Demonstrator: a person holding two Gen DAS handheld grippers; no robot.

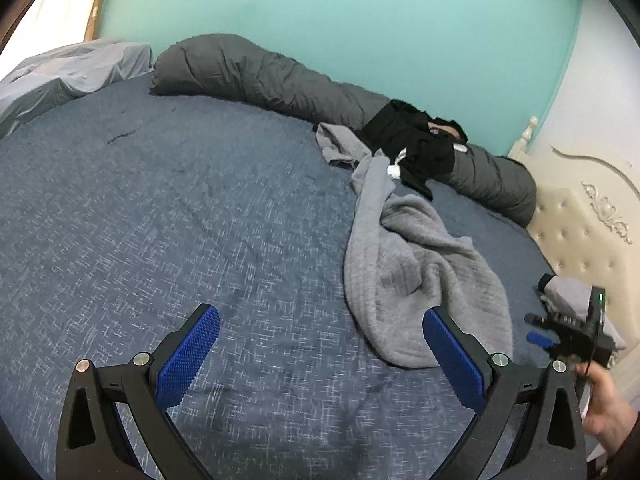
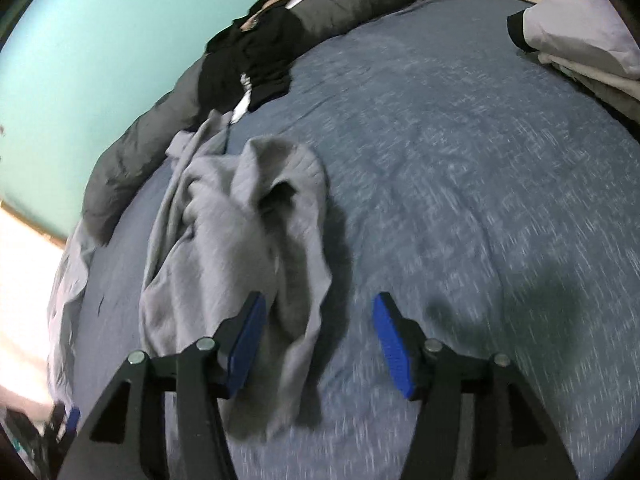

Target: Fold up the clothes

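A crumpled grey garment (image 1: 416, 264) lies on the blue bedsheet (image 1: 180, 220), stretching away towards a heap of black clothes (image 1: 416, 144). My left gripper (image 1: 320, 344) hovers open over bare sheet, its right pad (image 1: 456, 360) level with the garment's near edge. In the right wrist view the same grey garment (image 2: 240, 236) lies under and ahead of my right gripper (image 2: 320, 340), which is open with the cloth's near tip between its fingers. The right gripper (image 1: 568, 332) also shows at the left view's right edge, held by a hand (image 1: 608, 404).
A long dark grey rolled duvet (image 1: 280, 80) lines the far side against the teal wall. Folded pale clothes (image 2: 584, 40) sit near the cream headboard (image 1: 580, 220). A light grey pillow (image 1: 68, 72) lies at the far left. Black clothes (image 2: 252, 48) rest on the duvet.
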